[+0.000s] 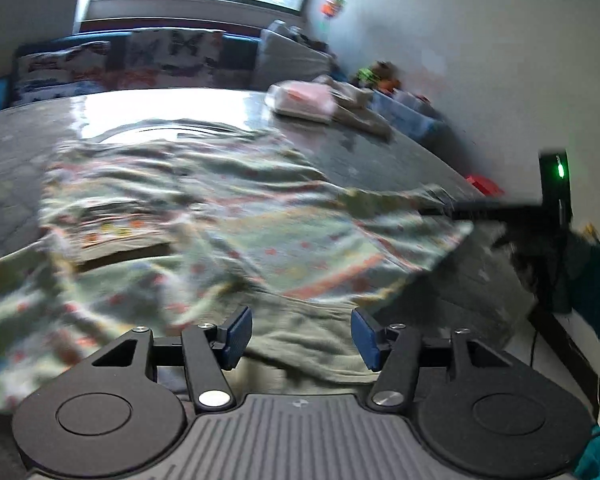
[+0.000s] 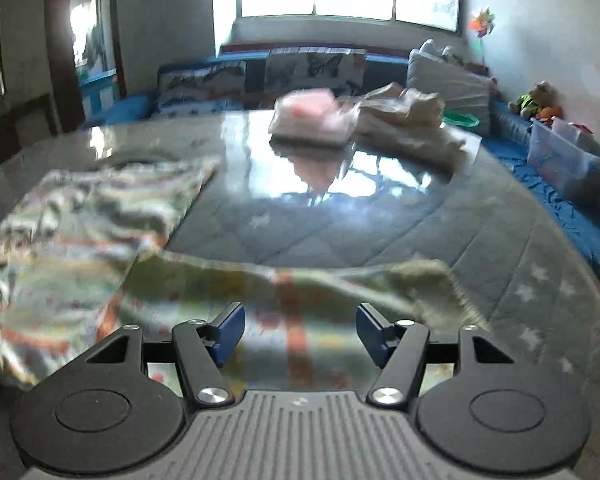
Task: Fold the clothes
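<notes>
A green garment with red and yellow patterns point(image 1: 204, 216) lies crumpled across the grey glossy table point(image 1: 380, 152). My left gripper point(image 1: 302, 334) hangs just above the garment's plain green edge, blue pads apart, nothing pinched. At the right of the left wrist view, the right gripper's black finger point(image 1: 480, 210) reaches to the garment's raised corner. In the right wrist view the garment point(image 2: 72, 216) spreads to the left, and a fold of it point(image 2: 292, 292) lies under my right gripper point(image 2: 300, 332), which stands open. Both views are motion-blurred.
A folded pink stack point(image 2: 312, 120) and a beige garment point(image 2: 412, 120) sit at the table's far side. Behind it is a blue couch with cushions point(image 2: 316, 68) under a window. A clear plastic bin point(image 2: 560, 156) and toys stand on the right.
</notes>
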### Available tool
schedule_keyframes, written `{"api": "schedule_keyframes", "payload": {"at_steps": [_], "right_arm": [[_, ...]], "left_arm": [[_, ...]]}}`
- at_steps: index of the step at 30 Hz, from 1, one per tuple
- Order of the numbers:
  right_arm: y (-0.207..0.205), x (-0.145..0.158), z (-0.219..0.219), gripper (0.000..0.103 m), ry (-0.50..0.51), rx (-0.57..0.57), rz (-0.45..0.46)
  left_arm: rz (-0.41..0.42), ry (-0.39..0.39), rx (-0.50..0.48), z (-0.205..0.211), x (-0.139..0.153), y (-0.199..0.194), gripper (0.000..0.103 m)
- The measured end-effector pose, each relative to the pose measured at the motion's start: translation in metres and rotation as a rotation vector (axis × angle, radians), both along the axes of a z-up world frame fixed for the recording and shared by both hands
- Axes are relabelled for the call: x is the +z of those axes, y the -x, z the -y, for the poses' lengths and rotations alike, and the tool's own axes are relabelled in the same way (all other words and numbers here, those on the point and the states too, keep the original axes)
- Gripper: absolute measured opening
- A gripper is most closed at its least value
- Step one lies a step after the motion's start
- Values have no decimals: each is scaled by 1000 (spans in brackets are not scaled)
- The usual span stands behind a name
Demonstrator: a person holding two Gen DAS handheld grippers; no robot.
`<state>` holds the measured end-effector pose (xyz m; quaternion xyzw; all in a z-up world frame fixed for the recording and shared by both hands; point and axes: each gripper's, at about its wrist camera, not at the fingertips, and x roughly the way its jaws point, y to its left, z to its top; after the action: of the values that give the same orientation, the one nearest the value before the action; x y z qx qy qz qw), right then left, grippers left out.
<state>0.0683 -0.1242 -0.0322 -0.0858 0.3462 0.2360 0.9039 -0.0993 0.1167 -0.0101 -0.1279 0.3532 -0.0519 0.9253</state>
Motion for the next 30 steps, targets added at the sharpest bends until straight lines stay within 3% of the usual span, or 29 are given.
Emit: {"api": "schedule_keyframes", "payload": {"at_steps": [5, 10, 14, 17, 21, 25, 28, 30], "right_arm": [[9, -1, -8, 68, 50, 5, 7], [25, 24, -31, 75, 26, 118, 66], [38, 30, -62, 76, 5, 240, 77], [47, 26, -84, 78, 4, 324, 78], [53, 17, -106, 78, 14, 369, 56], [55, 6, -117, 78, 46, 387, 27], [55, -1, -117, 79, 69, 380, 10], [52, -3, -110, 81, 57, 377, -7]], "left_arm": [[-21, 38, 31, -13, -8, 5, 61], [11, 69, 35, -20, -2, 14, 61], [63, 65, 154, -46, 9, 30, 61], [50, 61, 254, -69, 7, 32, 59], [4, 57, 301, -82, -8, 24, 40], [-30, -49, 333, -81, -18, 27, 9], [-41, -140, 357, -79, -18, 32, 5], [-46, -149, 371, -81, -17, 35, 5]]}}
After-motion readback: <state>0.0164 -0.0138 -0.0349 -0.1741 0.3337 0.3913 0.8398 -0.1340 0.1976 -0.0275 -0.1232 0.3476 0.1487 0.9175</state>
